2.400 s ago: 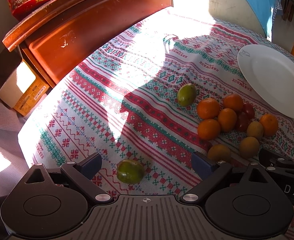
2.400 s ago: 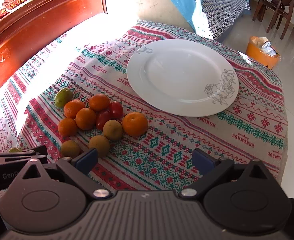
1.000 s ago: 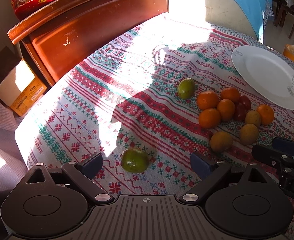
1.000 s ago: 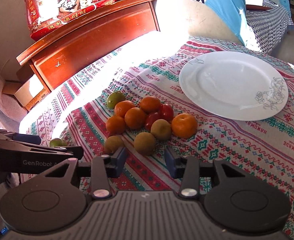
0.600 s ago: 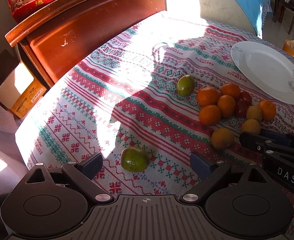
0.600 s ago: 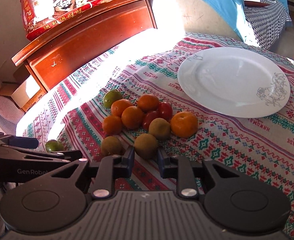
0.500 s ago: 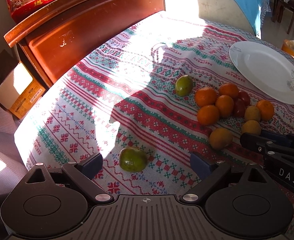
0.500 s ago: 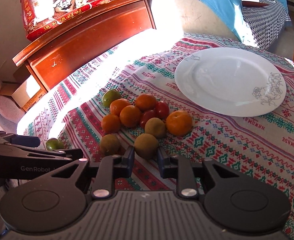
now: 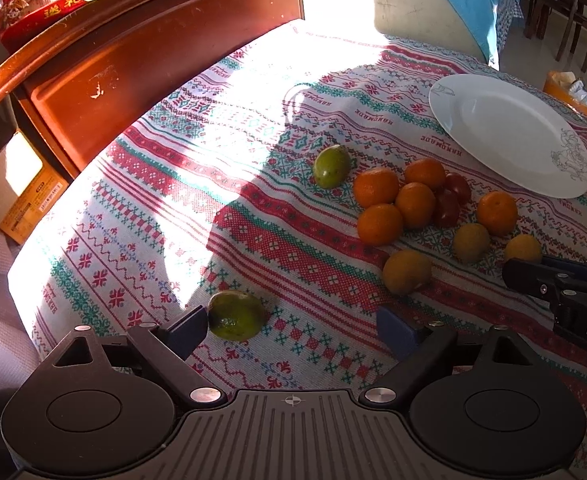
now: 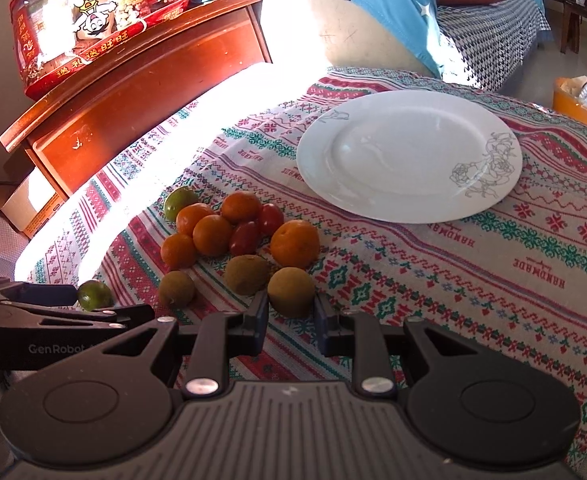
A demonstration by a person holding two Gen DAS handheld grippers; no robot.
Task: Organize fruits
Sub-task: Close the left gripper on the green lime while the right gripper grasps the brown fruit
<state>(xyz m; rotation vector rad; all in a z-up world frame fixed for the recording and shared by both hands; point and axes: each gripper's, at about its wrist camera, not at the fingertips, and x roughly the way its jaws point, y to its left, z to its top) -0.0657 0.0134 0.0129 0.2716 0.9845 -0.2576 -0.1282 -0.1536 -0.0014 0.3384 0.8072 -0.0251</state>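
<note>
My right gripper [image 10: 291,312] is shut on a brown-yellow fruit [image 10: 291,290] at the near edge of the fruit pile; it also shows in the left wrist view [image 9: 522,248]. The pile holds several oranges [image 10: 294,243], two red tomatoes [image 10: 245,237] and more brown fruits [image 10: 246,274]. A white plate [image 10: 409,154] lies empty behind the pile. My left gripper [image 9: 291,328] is open low over the cloth, with a green fruit [image 9: 235,315] touching its left fingertip. A second green fruit [image 9: 331,166] lies left of the pile.
The table [image 9: 173,208] has a patterned red, green and white cloth, and its edge drops off at the left. A wooden cabinet [image 9: 153,60] with a red snack bag [image 10: 89,16] stands behind. A chair with blue cloth [image 10: 377,20] stands at the far side.
My right gripper moved in on the brown-yellow fruit and closed its fingers around it. My left gripper shifted slightly, so the green fruit now sits against its left fingertip.
</note>
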